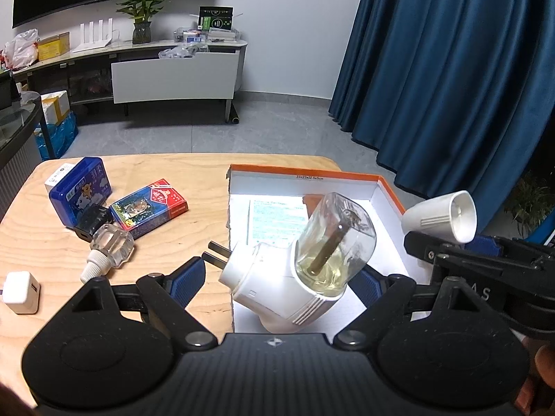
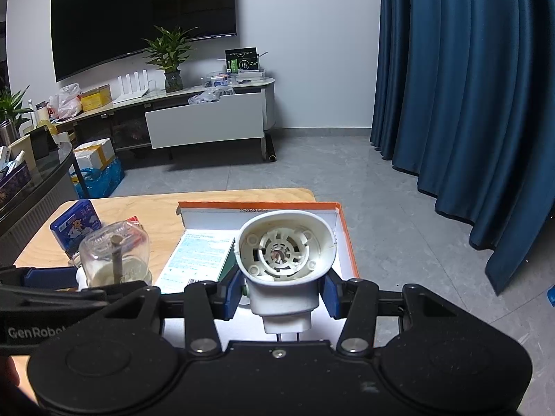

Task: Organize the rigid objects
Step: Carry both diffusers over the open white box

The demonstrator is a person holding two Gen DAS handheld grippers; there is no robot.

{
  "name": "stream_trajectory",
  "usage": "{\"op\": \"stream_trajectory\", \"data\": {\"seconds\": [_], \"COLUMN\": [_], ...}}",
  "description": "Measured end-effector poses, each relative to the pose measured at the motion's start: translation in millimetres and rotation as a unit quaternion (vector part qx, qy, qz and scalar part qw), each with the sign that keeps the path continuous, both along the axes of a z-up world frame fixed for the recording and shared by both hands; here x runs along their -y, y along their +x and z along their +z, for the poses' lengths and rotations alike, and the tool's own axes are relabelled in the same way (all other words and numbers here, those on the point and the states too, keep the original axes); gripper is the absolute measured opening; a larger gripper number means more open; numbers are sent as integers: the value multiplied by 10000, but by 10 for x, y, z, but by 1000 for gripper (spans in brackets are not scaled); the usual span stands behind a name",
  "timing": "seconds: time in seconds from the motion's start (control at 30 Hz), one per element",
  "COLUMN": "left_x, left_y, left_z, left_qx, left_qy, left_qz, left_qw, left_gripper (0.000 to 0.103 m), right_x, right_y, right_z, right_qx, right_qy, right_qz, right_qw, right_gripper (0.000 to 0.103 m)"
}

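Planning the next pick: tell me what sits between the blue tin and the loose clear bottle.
A small black block, shown in the left wrist view.

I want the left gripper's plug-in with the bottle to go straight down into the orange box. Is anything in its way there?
Nothing visible blocks it. The plug-in with the bottle hangs over the near part of the orange box, whose white floor below looks bare; the leaflet lies flat farther back.

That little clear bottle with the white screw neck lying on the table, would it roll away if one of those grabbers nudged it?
Probably only a little. The clear bottle lies on its side on the wooden table, and its body looks faceted rather than round, which should check rolling. It looks like glass or hard plastic, so likely stiff, slick to pinch, and perhaps breakable if knocked off.
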State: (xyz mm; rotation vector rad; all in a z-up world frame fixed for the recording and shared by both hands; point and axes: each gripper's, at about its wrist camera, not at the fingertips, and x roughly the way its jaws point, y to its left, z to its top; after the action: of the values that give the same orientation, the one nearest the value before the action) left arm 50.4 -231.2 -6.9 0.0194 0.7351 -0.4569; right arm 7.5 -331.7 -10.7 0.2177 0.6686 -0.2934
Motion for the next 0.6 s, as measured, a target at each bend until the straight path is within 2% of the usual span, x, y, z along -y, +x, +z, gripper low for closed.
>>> {"op": "stream_trajectory", "data": {"seconds": [0.6], "left_x": [100], "left_y": [-46], "left_z": [-33], "left_qx": [-42], "left_qy": [149], "left_qz": [-42], "left_qw": [9999], "left_gripper": [90], "right_x": [32], "right_y": [48], "right_z": [-43], "right_qx": [-53], "right_qy": [86], "right_qz": [-39], "right_qw": [9999], "right_gripper": [57]}}
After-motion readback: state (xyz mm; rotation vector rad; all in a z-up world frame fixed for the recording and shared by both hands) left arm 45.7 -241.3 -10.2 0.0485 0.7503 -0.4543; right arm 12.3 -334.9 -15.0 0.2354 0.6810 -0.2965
